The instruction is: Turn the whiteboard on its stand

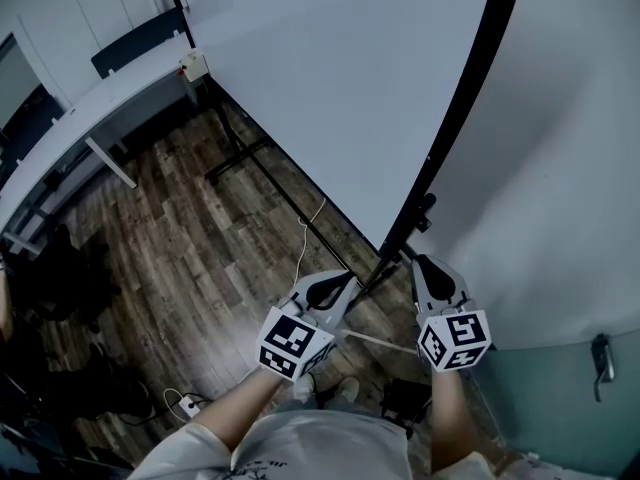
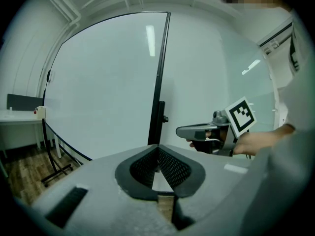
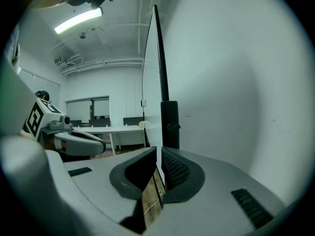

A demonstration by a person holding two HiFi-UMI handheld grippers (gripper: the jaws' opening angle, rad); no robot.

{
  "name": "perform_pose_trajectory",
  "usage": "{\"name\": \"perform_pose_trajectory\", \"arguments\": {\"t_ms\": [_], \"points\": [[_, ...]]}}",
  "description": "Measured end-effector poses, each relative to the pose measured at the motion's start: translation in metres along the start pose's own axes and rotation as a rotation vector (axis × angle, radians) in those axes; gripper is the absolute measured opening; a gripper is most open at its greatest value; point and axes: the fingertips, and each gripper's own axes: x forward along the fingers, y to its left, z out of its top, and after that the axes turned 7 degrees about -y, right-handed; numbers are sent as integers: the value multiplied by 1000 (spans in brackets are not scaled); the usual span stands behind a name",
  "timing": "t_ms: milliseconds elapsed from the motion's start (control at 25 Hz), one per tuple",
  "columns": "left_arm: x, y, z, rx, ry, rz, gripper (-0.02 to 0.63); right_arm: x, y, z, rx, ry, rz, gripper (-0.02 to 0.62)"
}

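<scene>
The whiteboard (image 1: 330,78) is a big white panel with a black frame edge (image 1: 470,98), standing tilted on a black stand. Its side post with a clamp knob (image 1: 420,213) is just ahead of both grippers. My left gripper (image 1: 345,280) is shut and holds nothing, a little left of and below the post. My right gripper (image 1: 425,261) is shut too and holds nothing, its tips close under the knob. In the left gripper view the jaws (image 2: 158,147) point at the frame edge (image 2: 160,73). In the right gripper view the jaws (image 3: 159,152) face the post (image 3: 170,124).
A white wall (image 1: 560,168) stands close on the right. A long white desk (image 1: 100,108) runs along the left. The stand's black legs (image 1: 240,153) and a white cable (image 1: 300,238) lie on the wood floor, with a power strip (image 1: 185,403) near the person's feet.
</scene>
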Motion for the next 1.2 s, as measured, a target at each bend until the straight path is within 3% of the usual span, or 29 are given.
{"name": "perform_pose_trajectory", "arguments": {"t_ms": [80,520,1200], "points": [[4,2,-1,0,1,-1,11,8,-4,-2,-3,4,-3,17],[12,6,-2,-1,7,6,11,51,-21,-17,-10,41,20,187],[1,17,-6,-8,25,48,11,93,-26,-21,-26,59,29,199]]}}
